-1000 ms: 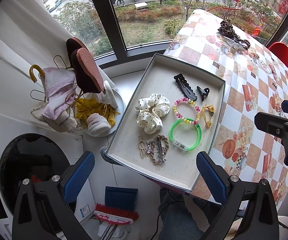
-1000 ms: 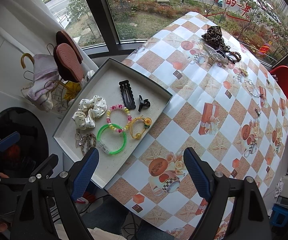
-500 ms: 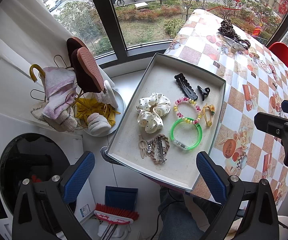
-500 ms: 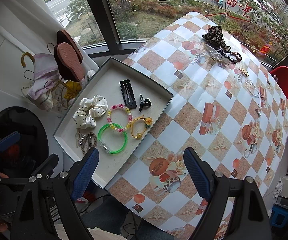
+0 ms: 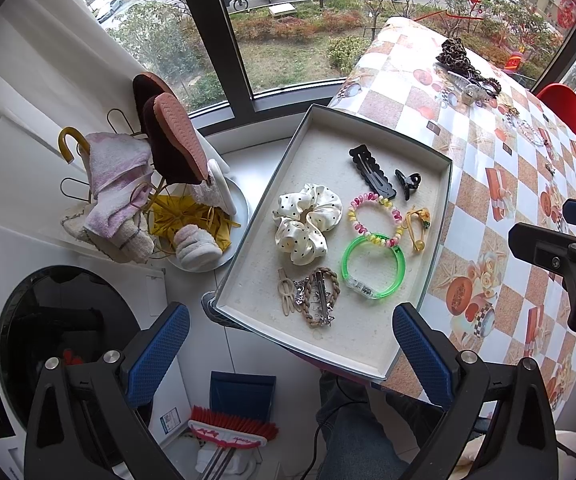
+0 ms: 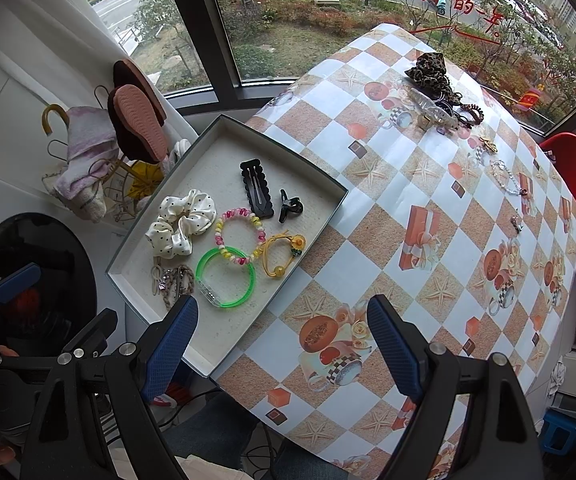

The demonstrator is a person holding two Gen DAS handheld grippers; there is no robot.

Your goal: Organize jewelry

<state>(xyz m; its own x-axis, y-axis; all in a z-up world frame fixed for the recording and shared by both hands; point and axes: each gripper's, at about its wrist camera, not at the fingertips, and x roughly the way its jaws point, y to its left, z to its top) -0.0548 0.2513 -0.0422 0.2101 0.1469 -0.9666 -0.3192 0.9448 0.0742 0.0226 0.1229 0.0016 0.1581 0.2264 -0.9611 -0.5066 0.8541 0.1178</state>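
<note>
a: how do the two grippers stand?

b: the left gripper is wide apart and holds nothing. the right gripper is also wide, with nothing between its blue pads.

a: and where is the jewelry?

b: just ahead of the left gripper is the tray, with a green bangle, a bead bracelet, a white scrunchie and a black clip in it. far ahead of the right gripper, on the checked tablecloth, lies a pile of hair ties, well apart from the tray.
</note>
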